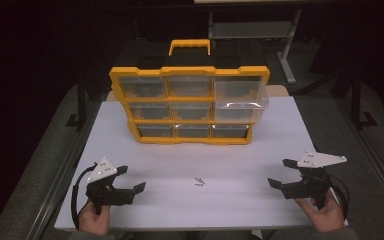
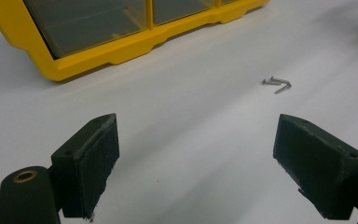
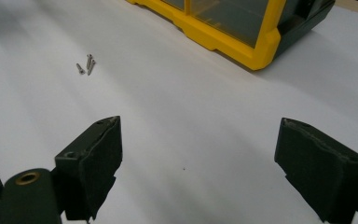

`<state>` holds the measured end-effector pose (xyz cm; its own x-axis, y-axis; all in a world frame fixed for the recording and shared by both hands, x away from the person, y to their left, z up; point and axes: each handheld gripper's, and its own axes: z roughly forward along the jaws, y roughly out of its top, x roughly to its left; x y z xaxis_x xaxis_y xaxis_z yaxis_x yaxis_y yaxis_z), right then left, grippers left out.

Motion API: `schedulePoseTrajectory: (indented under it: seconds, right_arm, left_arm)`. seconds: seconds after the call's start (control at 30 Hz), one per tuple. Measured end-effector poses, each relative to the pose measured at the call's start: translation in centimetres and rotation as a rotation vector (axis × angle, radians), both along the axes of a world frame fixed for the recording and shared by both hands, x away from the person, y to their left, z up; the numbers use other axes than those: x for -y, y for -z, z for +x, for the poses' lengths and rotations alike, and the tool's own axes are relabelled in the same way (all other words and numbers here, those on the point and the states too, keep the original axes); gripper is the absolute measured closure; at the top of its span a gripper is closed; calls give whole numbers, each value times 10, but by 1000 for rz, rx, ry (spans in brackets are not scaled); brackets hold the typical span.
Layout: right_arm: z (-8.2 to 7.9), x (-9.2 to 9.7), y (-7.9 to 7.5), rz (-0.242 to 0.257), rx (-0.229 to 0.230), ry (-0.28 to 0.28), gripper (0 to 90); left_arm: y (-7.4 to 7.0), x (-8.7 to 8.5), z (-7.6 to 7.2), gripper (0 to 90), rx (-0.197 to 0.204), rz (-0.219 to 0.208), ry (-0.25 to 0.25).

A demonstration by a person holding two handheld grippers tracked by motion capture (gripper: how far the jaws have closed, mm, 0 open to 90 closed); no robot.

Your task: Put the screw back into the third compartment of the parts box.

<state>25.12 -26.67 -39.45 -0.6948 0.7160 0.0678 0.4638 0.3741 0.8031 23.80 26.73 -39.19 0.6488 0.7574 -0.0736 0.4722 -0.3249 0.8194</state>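
A yellow-framed plastic organiser box with clear drawers and a yellow carry handle [image 1: 189,105] is being stood upright at the far middle of the white table top [image 1: 260,205], its drawer fronts turned toward the person so that they can be reached from the near side. One clear drawer at its upper right [image 1: 241,96] is being left pulled forward, probably so that something can be dropped into it.

A small cluster of grey metal screws [image 1: 199,181] is lying loose on the bare table, well apart from the box and between the two tools; their exact number cannot be told with confidence, though three seem to be shown in the right gripper view [image 3: 86,64].

The left gripper [image 1: 131,182] is being held low over the near left of the table, its jaws spread wide with nothing between them. The right gripper [image 1: 280,173] is being held likewise at the near right, jaws parted and empty. Both are being pointed inward toward the screws, so either could be brought onto them.
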Motion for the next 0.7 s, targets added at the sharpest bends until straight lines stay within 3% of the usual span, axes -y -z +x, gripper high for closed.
schedulePoseTrajectory:
  seconds: [0.33, 0.47, 0.53, 0.7]
  right_arm:
    - [1, -17, -4, -15, -16, -42, 163]
    - [8, -30, -6, -39, -39, -70, 181]
    - [12, -36, -7, -36, -65, -81, 186]
    - [18, -52, -9, -45, -59, -118, 207]
  left_arm:
    - [1, -2, 0, 137, 6, 0, -7]
    - [0, -2, -1, 137, 17, -4, -7]
    - [2, -2, -1, 137, -2, -7, -11]
    - [2, -1, -1, 137, 0, 3, -15]
